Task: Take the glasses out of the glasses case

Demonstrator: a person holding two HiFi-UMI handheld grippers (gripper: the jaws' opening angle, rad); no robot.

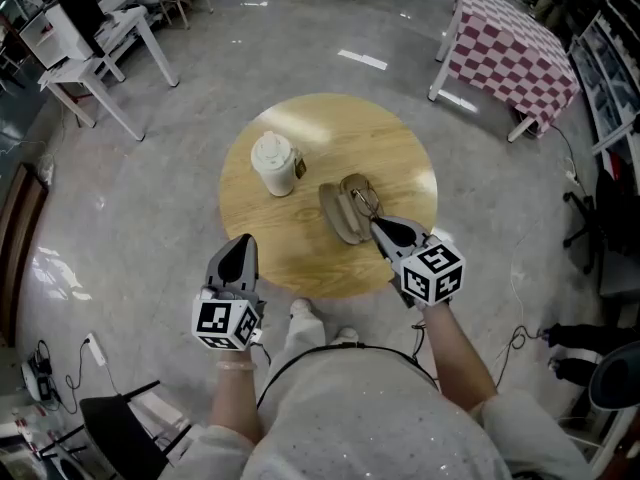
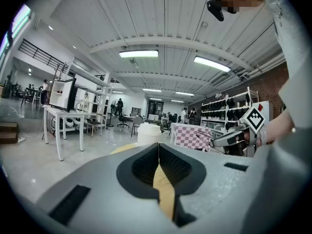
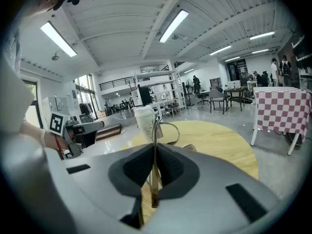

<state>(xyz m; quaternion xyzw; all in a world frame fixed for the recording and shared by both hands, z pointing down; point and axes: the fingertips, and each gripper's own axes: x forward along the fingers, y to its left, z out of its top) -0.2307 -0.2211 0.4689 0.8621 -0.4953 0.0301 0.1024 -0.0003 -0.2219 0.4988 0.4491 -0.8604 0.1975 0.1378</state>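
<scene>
An open tan glasses case point(image 1: 338, 215) lies on the round wooden table point(image 1: 400, 158). My right gripper point(image 1: 377, 224) is shut on a thin temple arm of the glasses point(image 1: 364, 201), which hang just over the case. In the right gripper view the wire-framed glasses point(image 3: 165, 126) stick up beyond the closed jaws point(image 3: 154, 149). My left gripper point(image 1: 241, 244) hovers at the table's near left edge, shut and empty; in the left gripper view its jaws point(image 2: 158, 149) meet with only table wood showing behind.
A white lidded paper cup point(image 1: 273, 163) stands left of the case. A checkered-cloth table point(image 1: 510, 53) is far right, white desks point(image 1: 95, 48) far left. Cables and a dark chair lie on the floor near my feet.
</scene>
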